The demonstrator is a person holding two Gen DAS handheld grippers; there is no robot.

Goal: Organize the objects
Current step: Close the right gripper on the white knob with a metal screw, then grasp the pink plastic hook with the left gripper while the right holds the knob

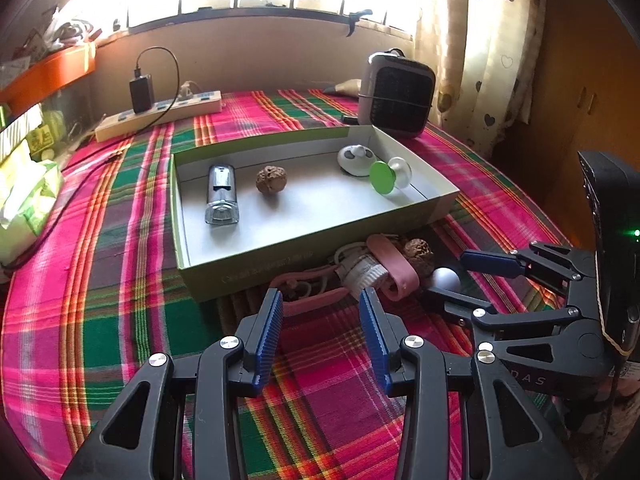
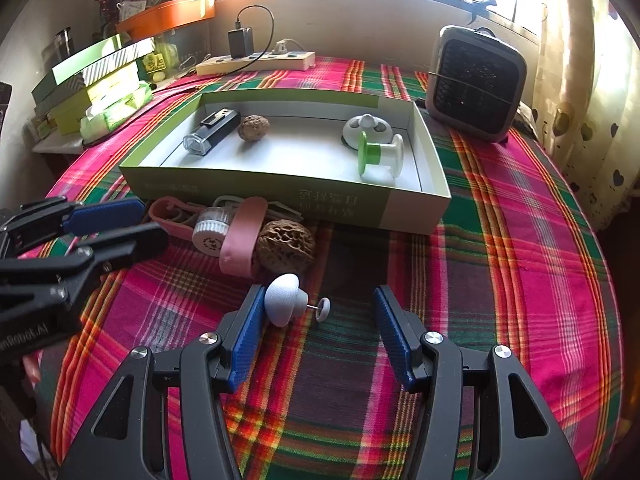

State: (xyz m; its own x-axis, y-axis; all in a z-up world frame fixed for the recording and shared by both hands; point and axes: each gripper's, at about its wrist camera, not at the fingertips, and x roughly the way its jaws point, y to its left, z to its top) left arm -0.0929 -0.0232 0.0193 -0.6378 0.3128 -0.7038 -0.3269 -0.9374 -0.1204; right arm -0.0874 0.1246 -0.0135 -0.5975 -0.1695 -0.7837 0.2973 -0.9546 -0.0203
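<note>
A shallow green-and-white box (image 1: 248, 254) (image 2: 416, 208) lies on the plaid tablecloth. In it are a clear-and-black device (image 1: 221, 194) (image 2: 210, 131), a walnut (image 1: 271, 179) (image 2: 253, 127), a white round gadget (image 1: 355, 159) (image 2: 366, 126) and a green-and-white spool (image 1: 388, 175) (image 2: 378, 155). In front of the box lie a pink-strapped white device (image 1: 370, 266) (image 2: 224, 230), a second walnut (image 1: 418, 251) (image 2: 285, 250) and a white mushroom-shaped knob (image 1: 446, 279) (image 2: 282, 299). My left gripper (image 1: 320, 312) (image 2: 120, 224) is open, close to the pink strap. My right gripper (image 2: 318, 312) (image 1: 456, 276) is open around the knob, which rests by the left finger.
A small grey heater (image 1: 396, 94) (image 2: 476, 84) stands behind the box at the right. A power strip (image 1: 160, 114) (image 2: 256, 62) with a black charger lies at the back. Tissue packs and boxes (image 1: 28, 196) (image 2: 100, 92) sit at the left edge. Curtains hang at the right.
</note>
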